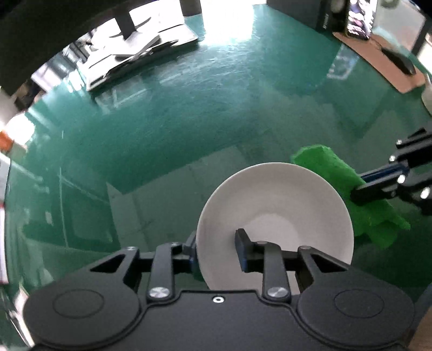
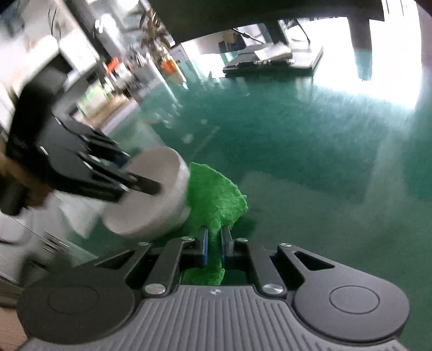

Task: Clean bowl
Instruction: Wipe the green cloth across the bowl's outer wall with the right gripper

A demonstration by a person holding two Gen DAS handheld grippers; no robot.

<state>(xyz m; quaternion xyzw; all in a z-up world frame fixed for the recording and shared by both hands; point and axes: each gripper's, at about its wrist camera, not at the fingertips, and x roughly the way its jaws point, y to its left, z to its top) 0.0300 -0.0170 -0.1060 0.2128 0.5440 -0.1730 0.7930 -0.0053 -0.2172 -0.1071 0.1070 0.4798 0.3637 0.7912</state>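
Note:
A white bowl point(image 1: 283, 205) is tilted up off the green table point(image 1: 189, 121). My left gripper point(image 1: 216, 237) is shut on its rim, one finger inside the bowl and the other outside the wall. In the right wrist view the bowl point(image 2: 151, 205) leans on its side with the left gripper point(image 2: 145, 186) reaching in from the left. A bright green cloth point(image 2: 216, 194) is pinched between the pads of my right gripper point(image 2: 214, 235), which is shut on it. The cloth point(image 1: 324, 164) touches the bowl's outer right side, with the right gripper point(image 1: 361, 189) behind it.
A black laptop-like device point(image 1: 140, 51) lies at the far left of the table. A brown mat with a dark mouse point(image 1: 399, 60) sits at the far right, next to a phone screen point(image 1: 360, 19). Open green tabletop spreads between them.

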